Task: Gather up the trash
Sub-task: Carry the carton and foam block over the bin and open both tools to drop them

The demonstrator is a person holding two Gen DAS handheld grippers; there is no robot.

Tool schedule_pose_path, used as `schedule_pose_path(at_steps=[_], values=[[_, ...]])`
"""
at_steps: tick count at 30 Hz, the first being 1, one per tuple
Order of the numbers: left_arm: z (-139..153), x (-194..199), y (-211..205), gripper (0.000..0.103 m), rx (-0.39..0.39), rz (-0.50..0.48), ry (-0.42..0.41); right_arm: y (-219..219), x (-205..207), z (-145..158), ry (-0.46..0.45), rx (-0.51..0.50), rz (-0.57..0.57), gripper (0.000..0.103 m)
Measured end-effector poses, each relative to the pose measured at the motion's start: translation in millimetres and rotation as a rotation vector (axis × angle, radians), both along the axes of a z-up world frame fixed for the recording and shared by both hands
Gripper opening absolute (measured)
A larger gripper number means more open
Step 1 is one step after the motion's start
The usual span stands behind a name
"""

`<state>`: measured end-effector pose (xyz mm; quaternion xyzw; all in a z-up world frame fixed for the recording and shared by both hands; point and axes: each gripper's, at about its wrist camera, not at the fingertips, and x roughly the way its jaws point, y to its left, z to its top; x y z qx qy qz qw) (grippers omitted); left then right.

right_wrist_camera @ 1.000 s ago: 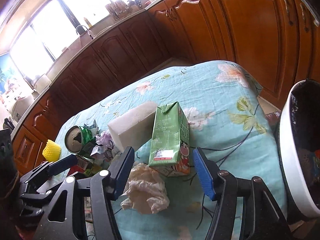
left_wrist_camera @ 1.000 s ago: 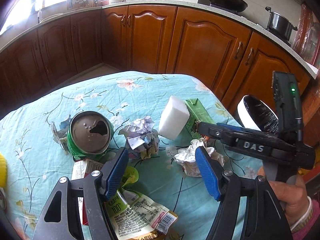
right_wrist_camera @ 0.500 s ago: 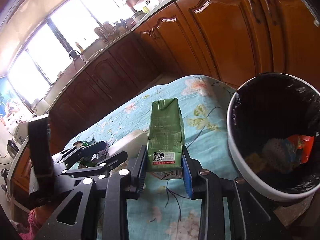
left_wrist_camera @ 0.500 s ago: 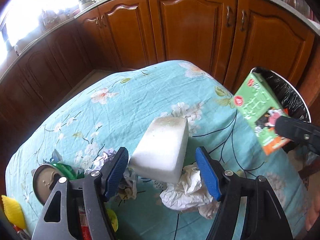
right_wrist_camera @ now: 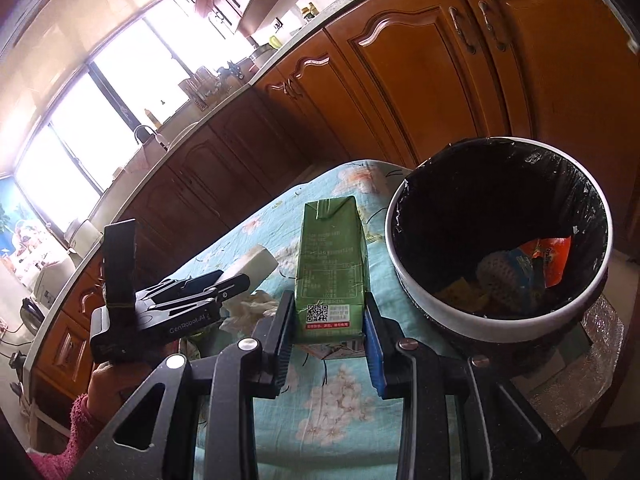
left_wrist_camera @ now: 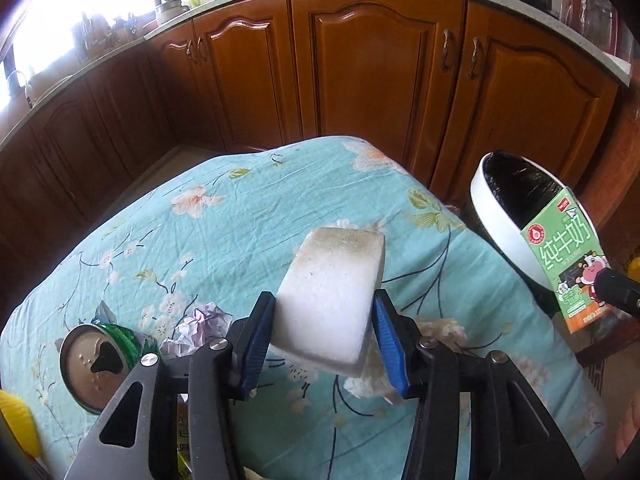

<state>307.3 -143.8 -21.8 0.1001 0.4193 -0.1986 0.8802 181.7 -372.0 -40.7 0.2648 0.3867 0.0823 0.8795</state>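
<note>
My left gripper (left_wrist_camera: 323, 344) is shut on a white foam block (left_wrist_camera: 330, 296) and holds it above the floral tablecloth (left_wrist_camera: 240, 224). My right gripper (right_wrist_camera: 326, 334) is shut on a green milk carton (right_wrist_camera: 332, 268), held upright just left of the white trash bin (right_wrist_camera: 496, 232). The bin has a black liner and several wrappers inside. In the left wrist view the carton (left_wrist_camera: 568, 264) hangs in front of the bin (left_wrist_camera: 504, 216). The left gripper and its block (right_wrist_camera: 256, 266) also show in the right wrist view.
A crushed green can (left_wrist_camera: 100, 360), a crumpled purple paper (left_wrist_camera: 200, 326) and a white tissue wad (left_wrist_camera: 368, 380) lie on the table. A yellow object (left_wrist_camera: 16, 420) sits at the left edge. Wooden cabinets (left_wrist_camera: 380, 72) stand behind the table.
My left gripper has closed on the foam block and lifted it. My right gripper has carried the carton closer to the bin.
</note>
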Motion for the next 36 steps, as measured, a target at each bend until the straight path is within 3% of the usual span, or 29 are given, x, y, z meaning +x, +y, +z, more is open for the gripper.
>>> schedule_pose_path(at_steps=[5, 12, 21, 36], values=[[24, -31, -3, 0.048, -0.107, -0.034, -0.013, -12, -14, 5, -0.012, -0.004, -0.019, 0.032], [46, -66, -25, 0.048, -0.165, -0.132, -0.024, -30, -31, 11, -0.016, -0.017, -0.066, 0.032], [36, -81, -62, 0.048, -0.147, -0.219, 0.001, -51, -46, 17, -0.018, -0.041, -0.116, 0.032], [25, -62, -112, 0.048, -0.1, -0.24, 0.03, -83, -51, 19, -0.003, -0.076, -0.161, 0.032]])
